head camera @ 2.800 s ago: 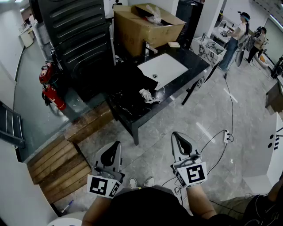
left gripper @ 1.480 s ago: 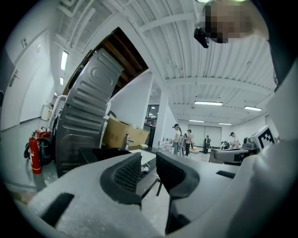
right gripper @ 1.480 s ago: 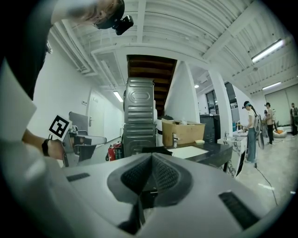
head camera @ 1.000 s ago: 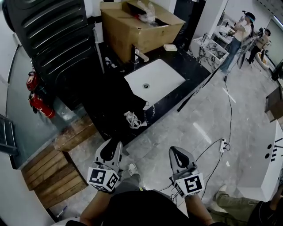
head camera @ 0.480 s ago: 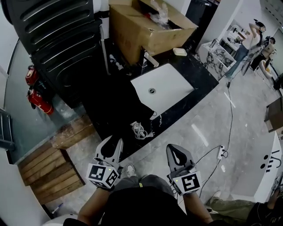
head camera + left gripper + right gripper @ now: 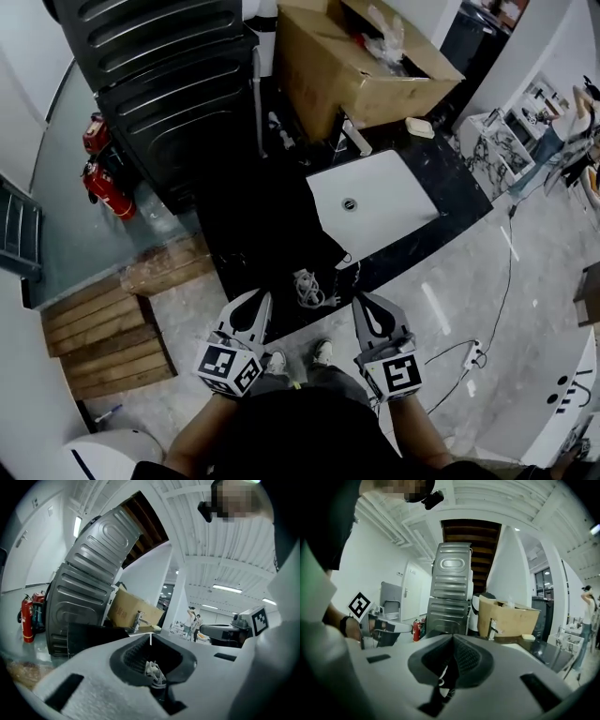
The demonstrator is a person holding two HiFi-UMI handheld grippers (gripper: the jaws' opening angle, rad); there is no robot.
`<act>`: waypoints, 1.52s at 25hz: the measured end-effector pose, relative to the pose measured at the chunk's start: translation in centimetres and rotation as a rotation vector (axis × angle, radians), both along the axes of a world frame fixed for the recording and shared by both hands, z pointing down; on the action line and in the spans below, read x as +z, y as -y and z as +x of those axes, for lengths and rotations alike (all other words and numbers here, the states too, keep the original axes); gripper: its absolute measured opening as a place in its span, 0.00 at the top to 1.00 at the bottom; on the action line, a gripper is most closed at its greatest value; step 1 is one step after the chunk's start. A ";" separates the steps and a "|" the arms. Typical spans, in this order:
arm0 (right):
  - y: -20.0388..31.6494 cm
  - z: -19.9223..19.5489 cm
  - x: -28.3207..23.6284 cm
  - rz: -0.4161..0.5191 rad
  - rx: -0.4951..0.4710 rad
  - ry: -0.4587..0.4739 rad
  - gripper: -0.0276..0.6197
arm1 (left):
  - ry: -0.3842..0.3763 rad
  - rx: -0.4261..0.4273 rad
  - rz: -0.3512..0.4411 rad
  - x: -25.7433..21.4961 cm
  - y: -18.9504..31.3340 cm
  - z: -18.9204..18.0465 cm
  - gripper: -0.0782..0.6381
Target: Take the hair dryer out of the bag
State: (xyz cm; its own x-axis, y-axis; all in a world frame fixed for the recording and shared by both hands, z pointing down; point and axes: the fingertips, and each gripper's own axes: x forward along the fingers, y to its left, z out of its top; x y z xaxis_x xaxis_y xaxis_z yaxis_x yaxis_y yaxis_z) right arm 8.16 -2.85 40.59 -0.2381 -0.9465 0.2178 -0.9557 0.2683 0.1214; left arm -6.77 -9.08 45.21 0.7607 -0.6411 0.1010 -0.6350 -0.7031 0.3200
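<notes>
The black surface [image 6: 450, 173] is faced. A black bag [image 6: 267, 230] is judged to lie left of the white sink [image 6: 375, 202], hard to separate from the dark top. The hair dryer is not seen and is presumed inside. The left hand-held gripper [image 6: 262, 297], jaws just closed, and the right hand-held gripper [image 6: 362, 297] are held shut on nothing, at the near edge. Jaws are to be reopened before the bag is pinched. The white cord coil [image 6: 307, 289] is to be avoided.

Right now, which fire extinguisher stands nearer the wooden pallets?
The lower fire extinguisher in the head view; the upper fire extinguisher sits beside the black ribbed panel.
</notes>
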 end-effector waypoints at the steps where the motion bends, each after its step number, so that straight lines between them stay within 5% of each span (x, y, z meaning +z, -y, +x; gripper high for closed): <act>1: 0.5 0.2 0.4 -0.003 -0.023 -0.010 0.94 | 0.003 -0.021 -0.010 0.2 0.0 0.1 0.85; 9: 5.4 0.8 4.0 -0.056 -0.211 -0.161 0.94 | 0.020 -0.168 -0.063 1.5 0.4 -0.3 0.85; 12: 7.1 0.7 5.8 -0.075 -0.293 -0.274 0.93 | 0.027 -0.199 -0.087 2.3 -0.2 -0.1 0.85; 22: 10.2 -1.8 12.7 -0.079 -0.579 -0.662 0.66 | 0.037 -0.284 -0.122 3.8 -1.3 0.4 0.85; 30: 11.7 -2.5 16.1 -0.025 -0.681 -0.956 0.62 | 0.024 -0.319 -0.151 4.7 -1.8 1.0 0.85; 32: 12.3 -2.6 16.7 -0.026 -0.693 -0.973 0.63 | 0.018 -0.321 -0.162 5.0 -1.9 1.3 0.85; 34: 12.9 -2.5 16.7 -0.028 -0.684 -0.952 0.74 | 0.011 -0.322 -0.181 5.4 -2.1 1.4 0.81; 38: 13.7 -2.8 15.4 -0.059 -0.669 -0.783 0.92 | -0.039 -0.303 -0.268 6.7 -2.1 2.1 0.68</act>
